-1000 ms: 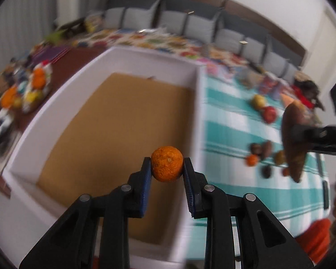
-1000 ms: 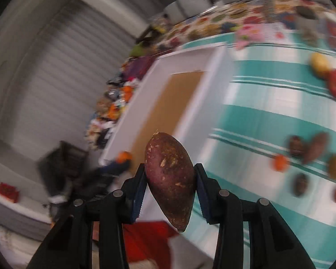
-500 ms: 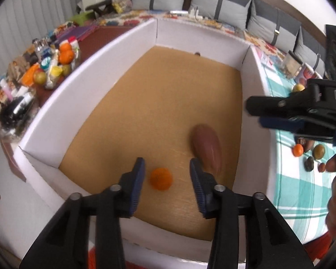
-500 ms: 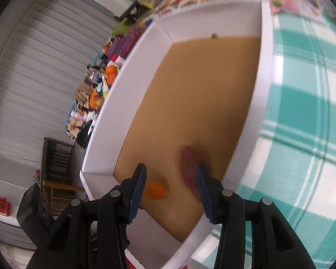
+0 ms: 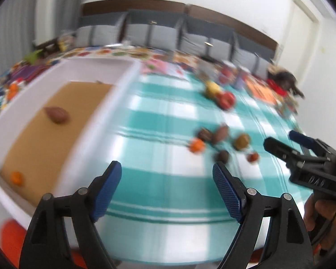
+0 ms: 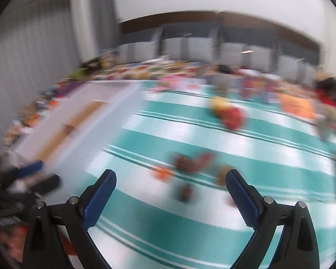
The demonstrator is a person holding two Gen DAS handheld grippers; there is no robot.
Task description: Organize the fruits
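Observation:
A white box (image 5: 132,67) with a brown floor stands on the left of a teal checked tablecloth (image 5: 159,148). In it lie a brown sweet potato (image 5: 57,114) and a small orange (image 5: 17,177). A cluster of small fruits (image 5: 221,143) lies on the cloth, with a small orange (image 5: 197,145) among them; the cluster is blurred in the right wrist view (image 6: 186,165). Farther back lie a yellow fruit (image 5: 211,89) and a red fruit (image 5: 226,99). My left gripper (image 5: 166,179) is open and empty above the cloth. My right gripper (image 6: 170,186) is open and empty and also shows in the left wrist view (image 5: 302,154).
Grey sofa cushions (image 5: 190,38) line the far wall. Colourful clutter (image 5: 4,94) lies left of the box. More items (image 5: 280,85) crowd the far right of the table. Both views are motion-blurred.
Both grippers let go of their fruit into the box; the orange and sweet potato now lie on its floor. Both grippers have opened wider and swung right, over the cloth.

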